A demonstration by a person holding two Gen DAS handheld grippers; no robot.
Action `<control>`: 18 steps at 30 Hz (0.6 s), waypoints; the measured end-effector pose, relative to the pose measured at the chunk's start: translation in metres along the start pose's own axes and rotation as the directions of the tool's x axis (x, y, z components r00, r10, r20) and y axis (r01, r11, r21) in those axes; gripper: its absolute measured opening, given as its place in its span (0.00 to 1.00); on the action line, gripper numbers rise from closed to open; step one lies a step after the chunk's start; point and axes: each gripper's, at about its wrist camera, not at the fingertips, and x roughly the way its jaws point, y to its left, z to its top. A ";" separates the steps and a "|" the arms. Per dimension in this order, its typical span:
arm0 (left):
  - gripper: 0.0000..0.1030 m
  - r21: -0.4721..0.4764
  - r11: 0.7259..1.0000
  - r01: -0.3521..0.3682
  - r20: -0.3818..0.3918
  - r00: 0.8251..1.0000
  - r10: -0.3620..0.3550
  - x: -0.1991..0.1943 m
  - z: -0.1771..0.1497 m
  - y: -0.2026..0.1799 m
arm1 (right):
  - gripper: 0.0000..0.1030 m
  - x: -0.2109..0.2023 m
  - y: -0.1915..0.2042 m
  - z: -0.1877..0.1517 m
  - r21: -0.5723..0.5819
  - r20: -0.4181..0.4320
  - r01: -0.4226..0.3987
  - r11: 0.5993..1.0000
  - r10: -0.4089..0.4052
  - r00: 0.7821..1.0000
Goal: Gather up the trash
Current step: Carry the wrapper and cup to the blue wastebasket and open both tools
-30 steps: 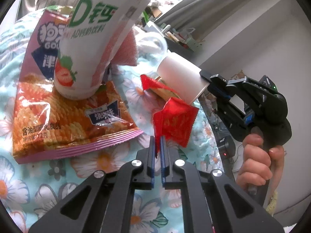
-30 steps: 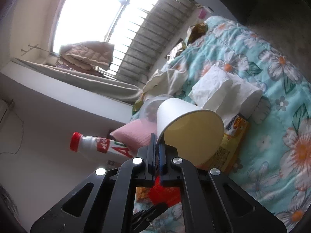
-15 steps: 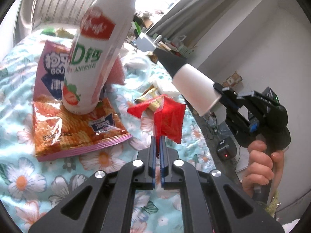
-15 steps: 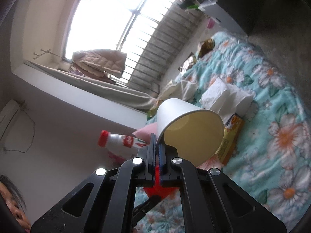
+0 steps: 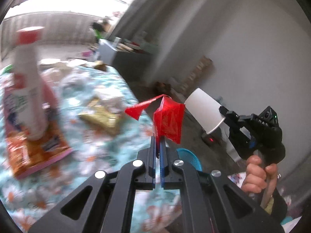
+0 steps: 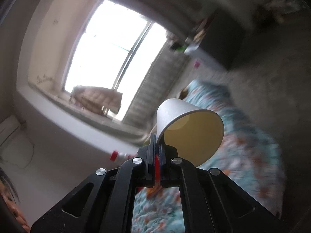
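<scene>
Red wrapper and paper cup past bed edge

Red wrapper, white paper cup with cream-yellow inside. Beside the wrapper, teal bedspread patterned with white-and-orange flowers; orange-and-pink snack bag.

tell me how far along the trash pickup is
Nothing visibly binned yet. In hand: left gripper pinches a red wrapper, right gripper a paper cup. Left on the bed: bottle, orange bag, gold wrapper. Blue bin nearby.
</scene>
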 end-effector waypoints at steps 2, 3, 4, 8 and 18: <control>0.02 0.037 0.999 0.036 -0.044 0.998 -0.034 0.020 0.007 -0.019 | 0.01 -0.023 -0.017 0.003 0.042 0.051 0.023 0.999 -0.025 0.998; 0.02 0.053 0.997 0.056 -0.073 0.996 -0.052 0.030 0.010 -0.028 | 0.01 -0.034 -0.027 0.004 0.067 0.078 0.036 0.997 -0.041 0.996; 0.02 0.068 0.995 0.075 -0.102 0.993 -0.067 0.042 0.014 -0.039 | 0.01 -0.050 -0.041 0.007 0.102 0.117 0.060 0.993 -0.072 0.991; 0.02 0.156 0.981 0.117 -0.216 0.973 -0.081 0.093 0.020 -0.083 | 0.01 -0.090 -0.088 0.011 0.217 0.219 0.128 0.968 -0.176 0.960; 0.03 0.351 0.925 0.145 -0.482 0.875 0.046 0.260 -0.010 -0.175 | 0.01 -0.131 -0.217 0.005 0.538 0.285 0.192 0.821 -0.391 0.875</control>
